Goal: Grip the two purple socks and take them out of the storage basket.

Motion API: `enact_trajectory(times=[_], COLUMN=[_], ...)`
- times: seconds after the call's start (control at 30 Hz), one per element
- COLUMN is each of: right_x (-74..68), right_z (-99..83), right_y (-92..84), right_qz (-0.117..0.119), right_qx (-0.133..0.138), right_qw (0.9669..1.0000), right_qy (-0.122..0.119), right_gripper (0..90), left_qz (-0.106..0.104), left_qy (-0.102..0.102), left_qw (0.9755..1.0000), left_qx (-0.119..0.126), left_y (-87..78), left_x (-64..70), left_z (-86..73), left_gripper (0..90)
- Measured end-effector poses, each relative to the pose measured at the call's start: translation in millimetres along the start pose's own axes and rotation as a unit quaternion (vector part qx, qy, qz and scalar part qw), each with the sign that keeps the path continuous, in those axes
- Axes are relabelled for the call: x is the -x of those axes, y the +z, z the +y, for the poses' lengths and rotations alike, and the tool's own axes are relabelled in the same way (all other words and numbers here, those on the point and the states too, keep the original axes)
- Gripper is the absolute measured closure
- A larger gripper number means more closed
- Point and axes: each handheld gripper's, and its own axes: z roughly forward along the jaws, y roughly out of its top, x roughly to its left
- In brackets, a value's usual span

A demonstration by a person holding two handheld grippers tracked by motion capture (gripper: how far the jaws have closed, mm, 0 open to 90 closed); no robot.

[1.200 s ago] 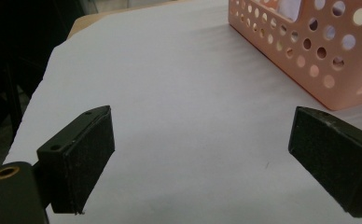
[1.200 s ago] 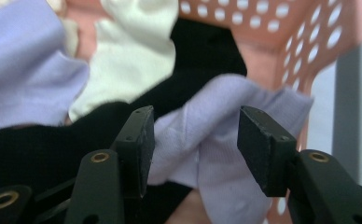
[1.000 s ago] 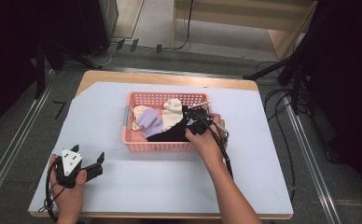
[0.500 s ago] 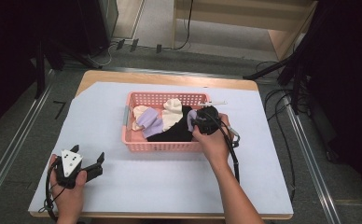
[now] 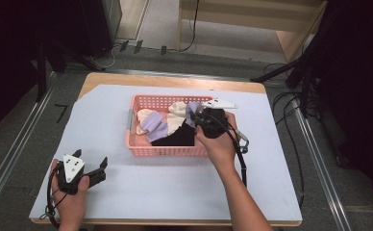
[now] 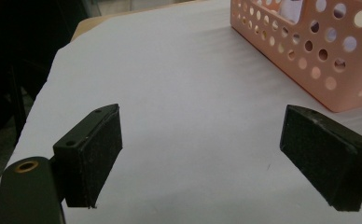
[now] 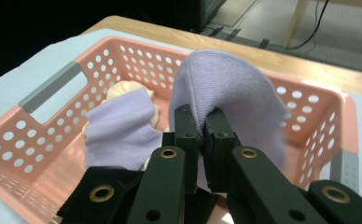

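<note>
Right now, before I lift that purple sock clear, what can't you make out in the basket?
- Purple sock: its lower end, hidden behind the right gripper, right gripper view.
- Black item: too dark to identify, high view.
- Pink basket: contents cut off by the top edge, left gripper view.

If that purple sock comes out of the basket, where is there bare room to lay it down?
Bare sheet lies left of the pink basket, between it and the left gripper, and along the near edge. The right gripper pinches the purple sock above the crowded basket.
</note>
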Motion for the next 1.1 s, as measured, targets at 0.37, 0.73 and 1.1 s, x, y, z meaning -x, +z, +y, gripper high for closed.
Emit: enact_trajectory(times=[0.37, 0.73, 1.1], right_x=[5.5, 19.5, 64.9], right_z=[13.2, 26.3, 13.5], right_y=[-17.8, -44.3, -72.3], right_qz=[-0.017, -0.035, -0.093], right_qx=[0.069, 0.159, 0.178], right_qw=[0.9974, 0.9863, 0.9796], right_qy=[-0.015, -0.030, -0.003], right_gripper=[86.3, 85.8, 85.4], left_qz=[0.001, 0.001, 0.001], left_qy=[-0.001, -0.003, -0.003], left_qw=[1.0000, 1.0000, 0.9999], left_qx=[0.003, 0.008, 0.010], left_y=[-0.1, -0.5, -0.9], left_x=[-0.1, -0.3, 0.0], left_z=[-0.3, -0.5, -0.8], left_gripper=[13.7, 13.7, 13.7])
